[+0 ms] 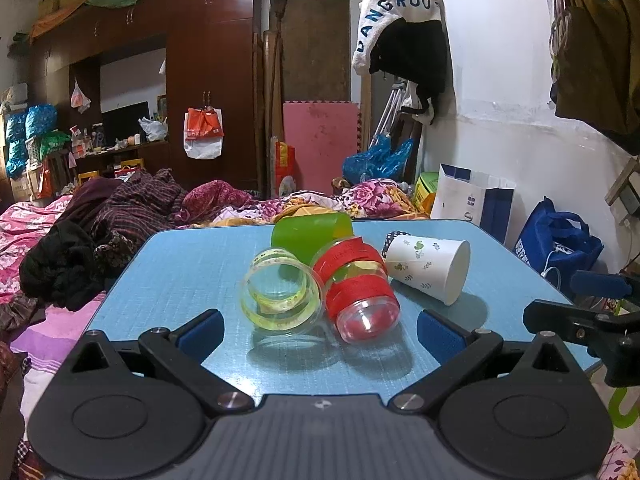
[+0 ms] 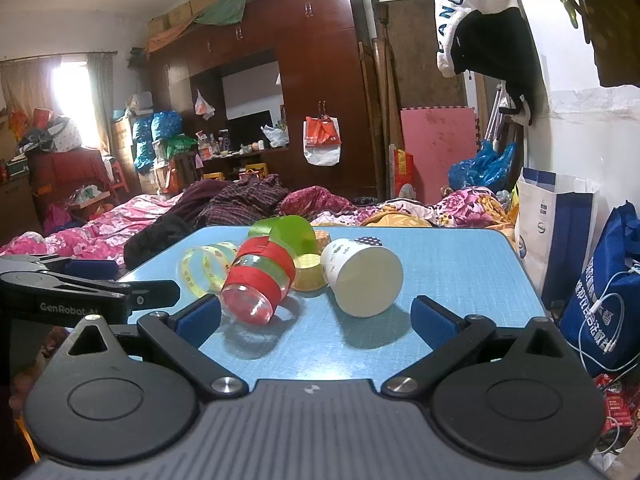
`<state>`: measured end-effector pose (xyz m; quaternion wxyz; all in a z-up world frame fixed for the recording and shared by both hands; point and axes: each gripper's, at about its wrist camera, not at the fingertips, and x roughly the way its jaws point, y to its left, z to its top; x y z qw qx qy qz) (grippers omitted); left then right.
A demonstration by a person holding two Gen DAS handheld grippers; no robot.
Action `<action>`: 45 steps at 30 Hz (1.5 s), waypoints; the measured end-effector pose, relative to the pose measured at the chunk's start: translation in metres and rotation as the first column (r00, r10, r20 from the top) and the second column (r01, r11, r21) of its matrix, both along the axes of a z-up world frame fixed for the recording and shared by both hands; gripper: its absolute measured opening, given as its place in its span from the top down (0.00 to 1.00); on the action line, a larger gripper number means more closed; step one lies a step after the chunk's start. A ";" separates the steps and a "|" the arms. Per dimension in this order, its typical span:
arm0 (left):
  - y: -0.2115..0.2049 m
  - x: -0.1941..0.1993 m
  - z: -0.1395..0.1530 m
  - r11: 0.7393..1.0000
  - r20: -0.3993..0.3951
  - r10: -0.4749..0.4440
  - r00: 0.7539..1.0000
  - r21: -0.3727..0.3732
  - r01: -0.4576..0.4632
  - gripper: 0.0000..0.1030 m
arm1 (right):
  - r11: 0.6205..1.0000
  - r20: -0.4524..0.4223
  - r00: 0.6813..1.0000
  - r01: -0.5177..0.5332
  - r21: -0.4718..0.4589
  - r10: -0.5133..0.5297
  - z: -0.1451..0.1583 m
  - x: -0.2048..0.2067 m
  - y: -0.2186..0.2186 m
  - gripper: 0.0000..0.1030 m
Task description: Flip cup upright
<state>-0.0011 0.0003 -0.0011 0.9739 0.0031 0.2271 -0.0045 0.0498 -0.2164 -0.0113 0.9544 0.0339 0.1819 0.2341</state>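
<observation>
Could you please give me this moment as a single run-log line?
stage: pre-grasp | left gripper: open, empty | right gripper: open, empty | cups on table: all on sides | nearest: red-banded cup, white paper cup

"GenRobot.AI" on left gripper

Cups crowd table centre (edges seemingly free).

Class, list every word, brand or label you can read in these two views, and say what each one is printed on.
"GenRobot.AI": on the left gripper's black arm, seen in the right wrist view.
"ANGROU": blue letters on the white hanging garment; further letters are hidden by folds.
Print on the white-and-blue paper bag, the blue tote bag and the red-taped clear cup: too small or blurred.
</observation>
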 end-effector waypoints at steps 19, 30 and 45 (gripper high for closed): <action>-0.003 -0.001 0.001 1.000 -0.004 -0.018 1.000 0.002 0.018 0.00 | 1.000 0.000 1.000 -0.001 0.003 0.001 -0.002 0.001 -0.001 0.01; -0.003 0.000 0.001 1.000 -0.002 -0.025 1.000 -0.001 0.025 0.00 | 1.000 0.003 1.000 -0.005 0.006 0.005 -0.003 0.000 0.000 0.01; -0.003 -0.001 0.000 1.000 0.000 -0.030 1.000 -0.002 0.030 0.00 | 1.000 0.003 1.000 -0.007 0.008 0.006 -0.002 0.000 -0.001 0.01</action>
